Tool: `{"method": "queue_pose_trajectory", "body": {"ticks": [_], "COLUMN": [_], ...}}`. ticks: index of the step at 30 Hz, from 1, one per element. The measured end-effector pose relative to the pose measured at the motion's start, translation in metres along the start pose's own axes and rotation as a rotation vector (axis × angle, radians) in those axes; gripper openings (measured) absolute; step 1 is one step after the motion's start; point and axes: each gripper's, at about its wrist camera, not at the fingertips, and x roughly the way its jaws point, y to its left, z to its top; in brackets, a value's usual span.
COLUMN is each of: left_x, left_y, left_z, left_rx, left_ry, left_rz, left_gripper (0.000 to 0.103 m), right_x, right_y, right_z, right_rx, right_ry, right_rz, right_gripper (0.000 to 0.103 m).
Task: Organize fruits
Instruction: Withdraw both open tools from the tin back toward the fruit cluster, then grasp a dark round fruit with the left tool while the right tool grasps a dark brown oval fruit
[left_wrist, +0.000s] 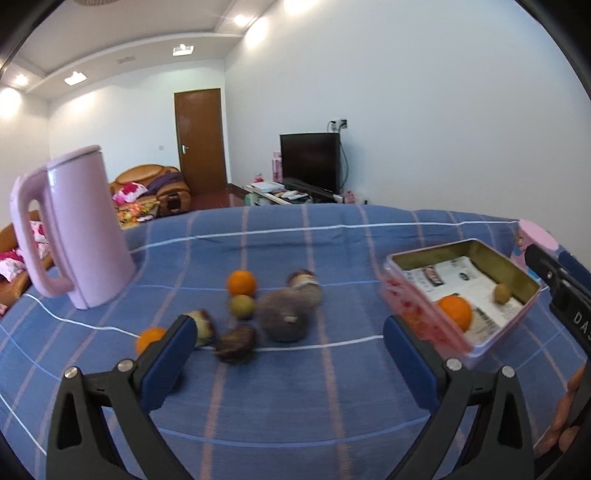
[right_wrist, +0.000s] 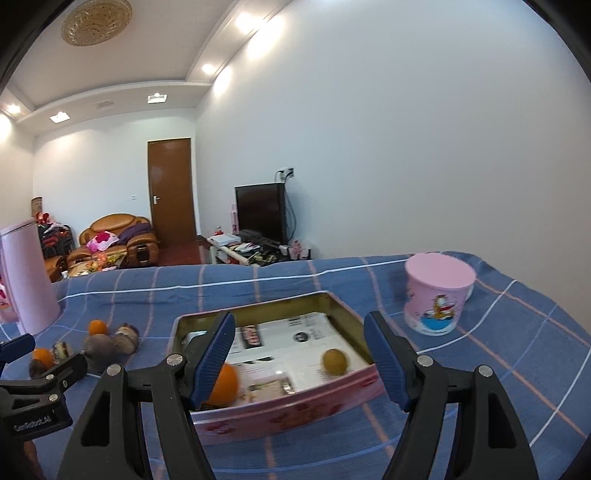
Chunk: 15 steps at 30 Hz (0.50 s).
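Both grippers empty, fingers spread wide. Left gripper (left_wrist: 290, 330) hangs over the loose fruit pile; right gripper (right_wrist: 299, 343) hangs over the pink tin (right_wrist: 295, 410). My read: left picks, the tin is the drop target, right is there to steady it or place.

Surface is a blue plaid cloth (left_wrist: 295, 406); could be a bed or a desk, can't tell which.

Tin: open, shallow, gold inside, printed paper on the bottom. It already holds one orange (right_wrist: 223, 386) at 7 o'clock and one small olive-brown fruit (right_wrist: 335, 362) at 4 o'clock, well apart.

Pile still on the cloth, seen from the left wrist:
- orange (left_wrist: 241, 283) touching a green-yellow fruit (left_wrist: 242, 306) at its 6 o'clock
- big grey-brown fruit (left_wrist: 284, 317), blurred
- dark brown ones (left_wrist: 236, 343) just beside it
- second orange (left_wrist: 149, 338), partly hidden by the left finger (left_wrist: 170, 365)

Motion blur, so types are uncertain.

Pink kettle (left_wrist: 77, 229) at 10 o'clock of the pile and pink cup (right_wrist: 437, 295) at 2 o'clock of the tin are both outside the work zone.
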Motion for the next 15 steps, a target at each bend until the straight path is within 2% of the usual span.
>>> {"method": "queue_pose_trajectory", "body": {"ticks": [3,7,11,15], "left_x": [0.002,0.007,0.016,0.031], "left_y": [0.018,0.047,0.072,0.097], "left_z": [-0.002,-0.006,-0.008,-0.014], "left_rx": [0.005,-0.041,-0.09,-0.168], "left_ry": [0.018,0.06,0.111,0.206], "left_rz": [0.044,0.06,0.047,0.022], "left_gripper": [0.103,0.103,0.103,0.103], "right_x": [0.003,0.006,0.008,0.012], "right_y": [0.015,0.045,0.077,0.103], "right_z": [0.0,-0.001,-0.005,-0.007], "right_rx": [0.003,-0.023,-0.06,-0.082], "right_ry": [0.018,0.037,0.065,0.094], "right_rz": [0.04,0.102,0.173,0.224], "right_gripper": [0.074,0.074,0.074,0.074]}}
